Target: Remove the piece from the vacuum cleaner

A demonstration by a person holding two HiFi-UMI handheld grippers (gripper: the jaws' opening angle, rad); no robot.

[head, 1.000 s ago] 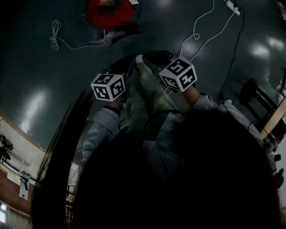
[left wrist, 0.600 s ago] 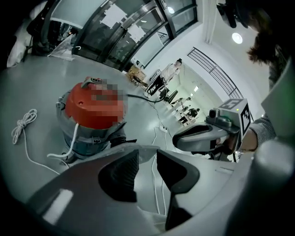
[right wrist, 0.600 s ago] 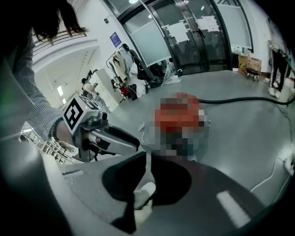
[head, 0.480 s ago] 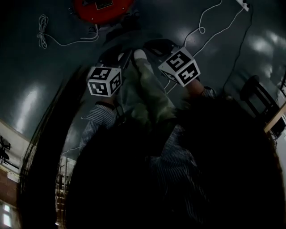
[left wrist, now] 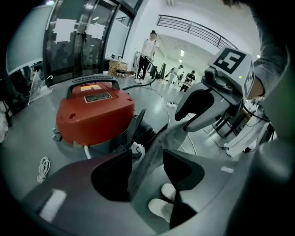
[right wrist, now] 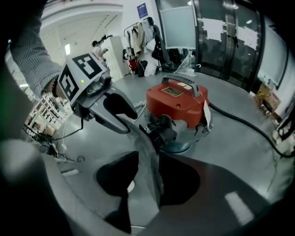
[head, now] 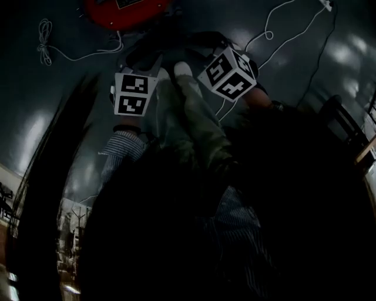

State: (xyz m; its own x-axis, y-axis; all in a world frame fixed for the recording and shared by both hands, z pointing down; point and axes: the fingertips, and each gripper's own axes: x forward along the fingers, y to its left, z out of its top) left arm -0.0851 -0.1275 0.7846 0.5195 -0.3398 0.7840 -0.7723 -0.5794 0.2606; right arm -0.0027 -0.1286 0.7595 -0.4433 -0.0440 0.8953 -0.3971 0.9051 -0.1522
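Note:
The red vacuum cleaner (head: pixel 123 9) (left wrist: pixel 94 113) (right wrist: pixel 177 103) stands on the grey floor, with a black fitting (right wrist: pixel 159 131) on its near side. A long grey piece (left wrist: pixel 154 152) (right wrist: pixel 150 179) runs from that fitting between both pairs of jaws. My left gripper (left wrist: pixel 147 154) has its jaws opening: the piece lies against the left jaw, with a gap to the right one. My right gripper (right wrist: pixel 148 156) is also opening, with the piece close between its jaws. In the head view only the marker cubes (head: pixel 132 94) show. The jaws are hidden there.
A coiled white cable (head: pixel 44 41) (left wrist: pixel 44 168) lies left of the vacuum. White cords (head: pixel 276 35) cross the floor at the right. A black hose (right wrist: pixel 249 124) trails off the vacuum. A dark chair (head: pixel 343 126) stands far right. My white shoes (left wrist: pixel 161 205) are below the jaws.
In the head view both marker cubes have moved up, closer to the red vacuum, which has slid toward the top left edge. The left cube has turned.

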